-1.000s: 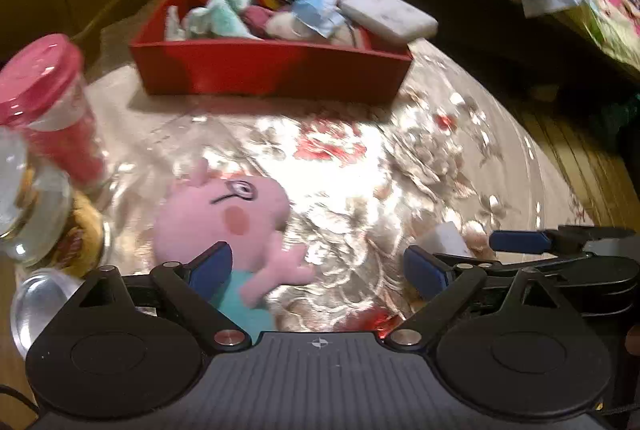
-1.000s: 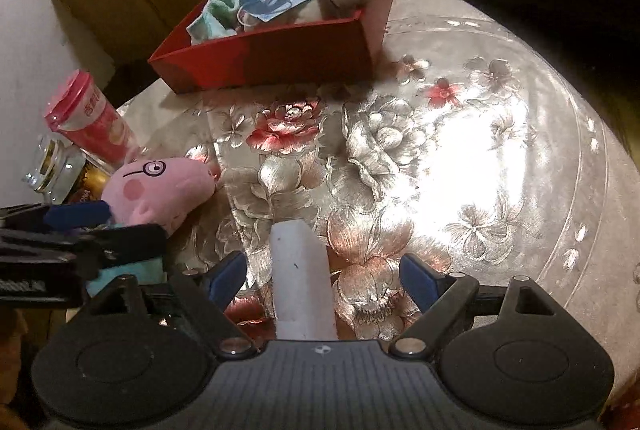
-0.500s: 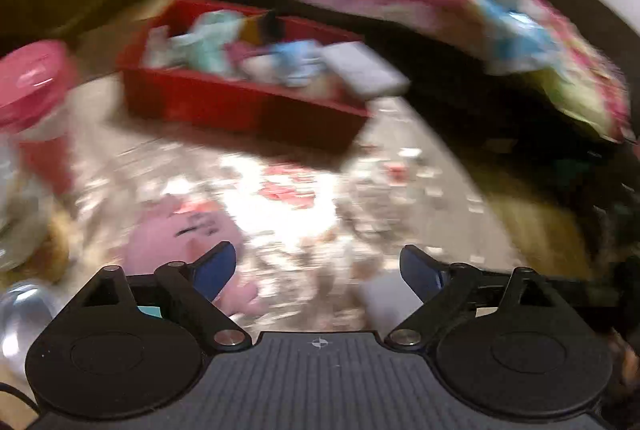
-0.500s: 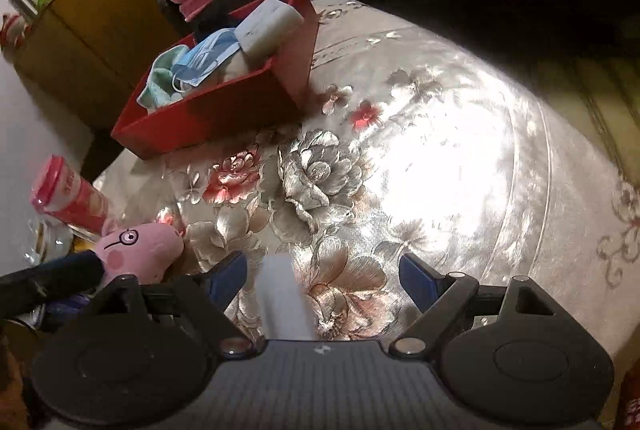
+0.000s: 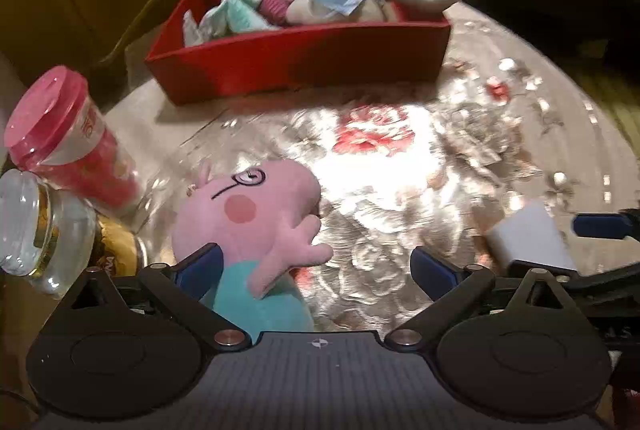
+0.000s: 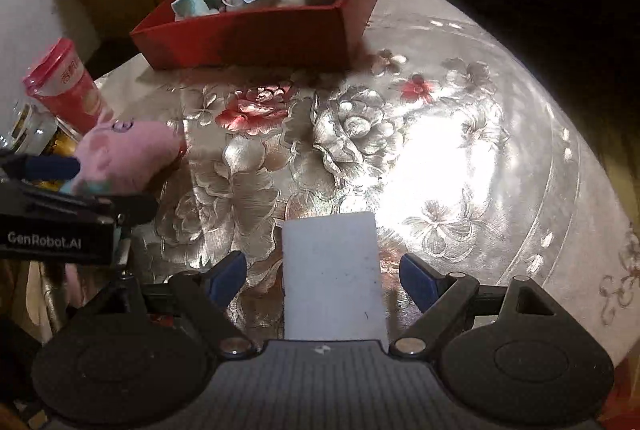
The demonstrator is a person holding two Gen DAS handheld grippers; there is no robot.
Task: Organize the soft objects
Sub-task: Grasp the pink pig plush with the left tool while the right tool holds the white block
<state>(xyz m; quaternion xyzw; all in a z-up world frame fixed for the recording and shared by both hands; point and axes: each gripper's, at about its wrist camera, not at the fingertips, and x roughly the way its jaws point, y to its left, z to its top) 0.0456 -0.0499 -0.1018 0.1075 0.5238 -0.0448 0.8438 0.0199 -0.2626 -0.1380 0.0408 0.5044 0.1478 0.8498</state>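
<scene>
The left gripper has a ribbed dark grey body marked with a small white compass sign; two black round-domed housings flank it, with silver screws at the pivots; black linkage arms carry blue fingertips; the right gripper matches; white lettering "GenRobot.AI" marks a black side panel.

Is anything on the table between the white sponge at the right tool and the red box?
Nothing visible: only bare floral tablecloth lies between the white sponge and the red box. The pig plush sits off left.
</scene>
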